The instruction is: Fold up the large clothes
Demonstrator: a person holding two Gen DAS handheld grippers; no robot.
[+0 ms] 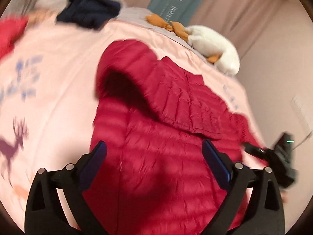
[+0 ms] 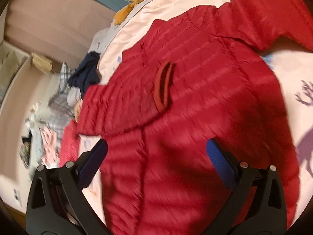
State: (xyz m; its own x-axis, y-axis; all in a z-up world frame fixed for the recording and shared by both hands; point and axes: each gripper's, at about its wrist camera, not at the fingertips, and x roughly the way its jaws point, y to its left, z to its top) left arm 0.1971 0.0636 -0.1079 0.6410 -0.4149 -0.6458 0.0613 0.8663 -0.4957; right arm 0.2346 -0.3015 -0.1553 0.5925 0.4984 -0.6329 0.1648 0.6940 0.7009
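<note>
The left gripper (image 1: 154, 152) is hovering with jaws spread, the red puffer jacket (image 1: 166, 137) lying between and beyond them on the pink bedspread (image 1: 58, 74). The right gripper (image 2: 156, 150) is gaping too, one sleeve (image 2: 125, 105) already lying across; further folds are seemingly remaining.

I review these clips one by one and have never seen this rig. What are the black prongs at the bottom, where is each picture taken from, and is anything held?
No robot here: a person holds a two-finger gripper in each hand, each with a fisheye camera looking along its fingers. The black prongs are the left gripper and the right gripper, each seen by its own camera. Both are open, holding nothing, above a red puffer jacket spread on a pink bedspread, one sleeve folded across its body. Farther off lie a dark navy garment and a white plush toy.
</note>
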